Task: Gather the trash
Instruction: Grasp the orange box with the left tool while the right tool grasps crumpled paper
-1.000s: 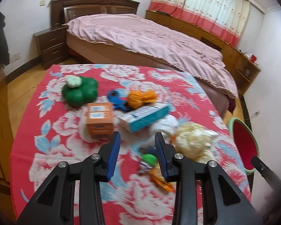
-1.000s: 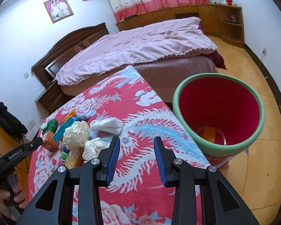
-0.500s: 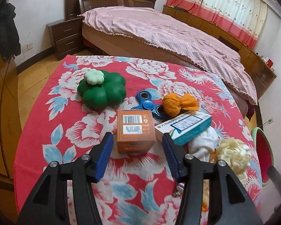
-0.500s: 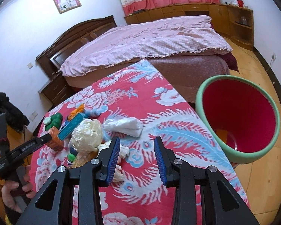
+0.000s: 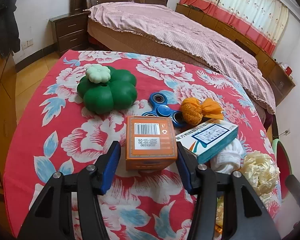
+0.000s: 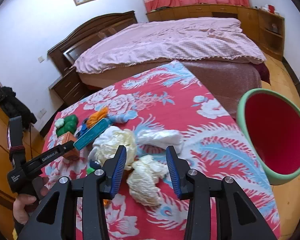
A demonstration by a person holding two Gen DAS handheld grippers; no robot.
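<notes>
My left gripper is open, its jaws on either side of an orange carton with a barcode on top; the right jaw seems to touch it, the left stands off. A teal and white medicine box leans beside it. My right gripper is open just above a crumpled cream wrapper. A bigger cream wad and a white plastic bag lie beyond it. The red bin with a green rim stands right of the table.
A green clover-shaped toy, a blue fidget spinner and an orange wad lie on the floral tablecloth. A white cloth sits under the medicine box. A bed stands behind the table.
My left gripper has moved forward and left and opened wider around the orange carton. My right gripper has swung left from the bin and come down over the cream wrapper.
</notes>
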